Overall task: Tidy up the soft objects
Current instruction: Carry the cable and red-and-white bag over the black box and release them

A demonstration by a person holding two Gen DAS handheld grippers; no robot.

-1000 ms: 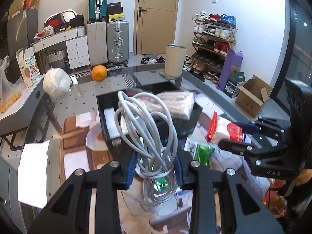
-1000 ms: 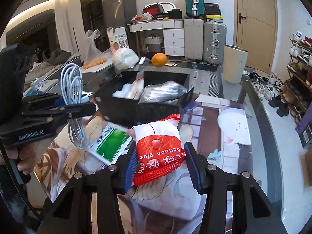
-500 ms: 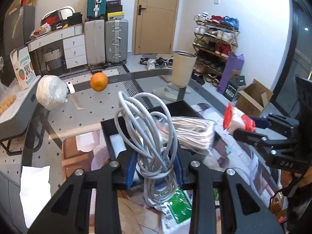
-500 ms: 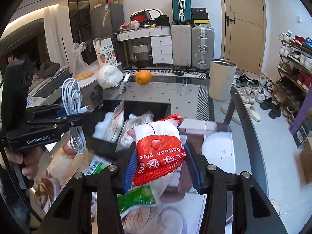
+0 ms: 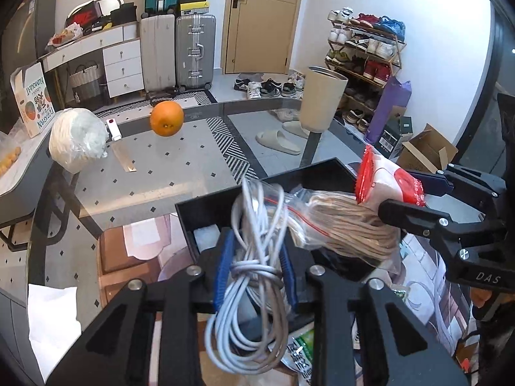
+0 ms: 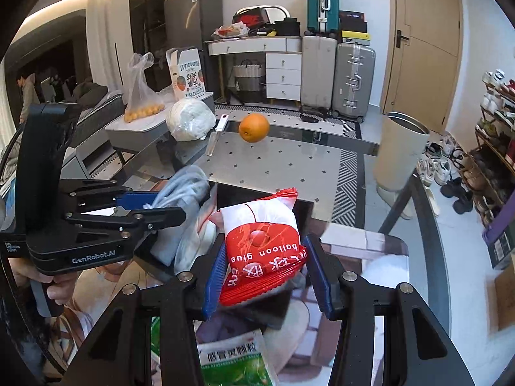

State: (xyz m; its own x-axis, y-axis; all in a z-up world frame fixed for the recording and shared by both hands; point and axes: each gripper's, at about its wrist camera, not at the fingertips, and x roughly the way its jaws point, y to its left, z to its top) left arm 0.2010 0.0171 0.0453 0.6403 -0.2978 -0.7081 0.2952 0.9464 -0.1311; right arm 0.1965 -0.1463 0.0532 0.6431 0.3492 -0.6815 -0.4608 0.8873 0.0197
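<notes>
Cable (image 5: 257, 257) sits pinched in the closed left gripper (image 5: 256, 270), packet (image 6: 262, 251) clamped in the right gripper (image 6: 267, 276) — both hover over the box (image 5: 225, 209); lower each inside before letting go.

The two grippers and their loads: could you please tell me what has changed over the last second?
Both grippers carried their loads forward over the black bin. The left gripper just tightened on the cable bundle. The right gripper still clamps the red packet.
</notes>
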